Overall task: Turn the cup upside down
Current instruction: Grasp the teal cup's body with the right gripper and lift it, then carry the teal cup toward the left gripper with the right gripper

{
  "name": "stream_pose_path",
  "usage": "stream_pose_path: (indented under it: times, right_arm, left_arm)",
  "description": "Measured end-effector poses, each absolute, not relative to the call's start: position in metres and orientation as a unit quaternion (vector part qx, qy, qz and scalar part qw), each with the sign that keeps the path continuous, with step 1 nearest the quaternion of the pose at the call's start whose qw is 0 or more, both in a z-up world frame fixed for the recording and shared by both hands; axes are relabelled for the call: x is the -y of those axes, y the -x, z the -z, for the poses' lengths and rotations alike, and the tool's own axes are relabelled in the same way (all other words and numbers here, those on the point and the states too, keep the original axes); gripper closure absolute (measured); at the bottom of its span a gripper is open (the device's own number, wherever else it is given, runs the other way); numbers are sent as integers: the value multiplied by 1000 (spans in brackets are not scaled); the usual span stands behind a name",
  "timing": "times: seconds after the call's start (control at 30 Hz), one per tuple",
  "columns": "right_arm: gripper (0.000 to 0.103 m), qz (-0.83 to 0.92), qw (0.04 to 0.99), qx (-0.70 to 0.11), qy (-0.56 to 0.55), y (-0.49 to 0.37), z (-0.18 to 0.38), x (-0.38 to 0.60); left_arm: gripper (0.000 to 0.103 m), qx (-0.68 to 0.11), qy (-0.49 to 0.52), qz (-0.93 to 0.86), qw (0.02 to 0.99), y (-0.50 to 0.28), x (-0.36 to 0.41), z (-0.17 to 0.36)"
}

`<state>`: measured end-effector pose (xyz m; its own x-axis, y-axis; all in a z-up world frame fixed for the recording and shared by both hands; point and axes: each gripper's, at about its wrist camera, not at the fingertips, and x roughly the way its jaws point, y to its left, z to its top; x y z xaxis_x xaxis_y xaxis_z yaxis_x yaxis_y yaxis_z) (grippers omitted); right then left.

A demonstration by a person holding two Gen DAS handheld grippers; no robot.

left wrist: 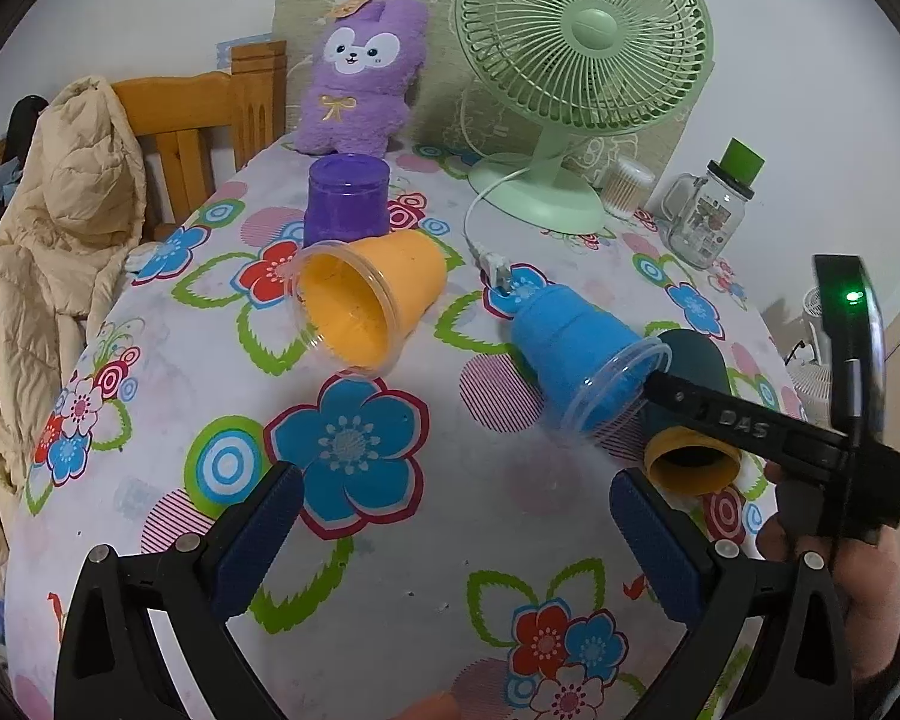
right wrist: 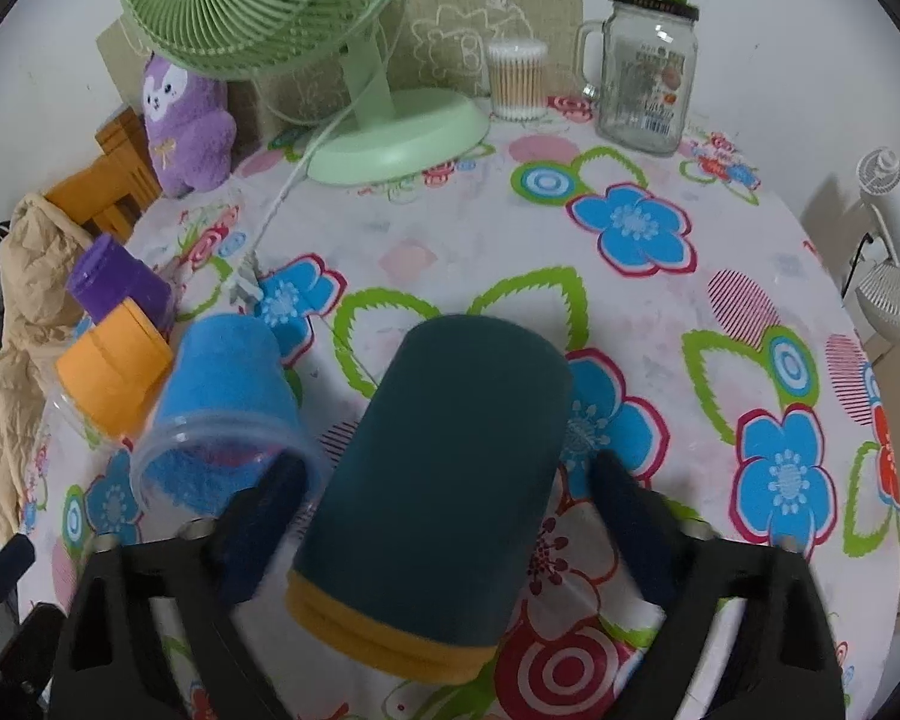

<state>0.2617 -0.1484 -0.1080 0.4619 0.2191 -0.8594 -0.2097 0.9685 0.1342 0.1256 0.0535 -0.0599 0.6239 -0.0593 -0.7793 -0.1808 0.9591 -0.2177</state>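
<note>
- Flowered cloth covers the counter [left wrist: 390,540], fan [left wrist: 576,78] at the far edge.
- Right claw [right wrist: 450,516] straddles the dark teal cup [right wrist: 444,480] lying near-right, fingers spread, seemingly not gripping; left claw [left wrist: 450,522] released.
- Risk: the left finger crowds the blue cup [right wrist: 222,408], which could roll.
- Count: four cups, with orange [left wrist: 366,300] and purple [left wrist: 345,198].

- Dark teal cup [right wrist: 444,480] with a yellow rim band: lying on its side on the tabletop [right wrist: 660,312], mouth toward the near edge, closed end pointing toward the far edge.
- Blue cup [right wrist: 225,396] with a clear rim: on its side just left of the teal one, apparently touching it.
- Orange cup [left wrist: 369,300]: on its side, further left.
- Purple cup [left wrist: 347,199]: upside down, behind the orange one, toward the far left edge.
</note>
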Motion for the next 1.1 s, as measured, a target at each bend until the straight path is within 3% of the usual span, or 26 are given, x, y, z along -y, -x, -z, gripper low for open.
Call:
stream_pose_path:
  times: [0.27,0.83,1.1]
  right_arm:
    - [30,-152,853,-500,-7,-251,106,149]
    - [32,-209,865,-457,12,-144,63,155]
    - [33,-256,851,-458,28,-86,71,130]
  left_arm:
    - [0,-433,141,-33,890,-113,-50,57]
    - [0,-427,175,-29,887,-63,-56,46]
    - [0,-421,184,-27,888,-33,-54,35]
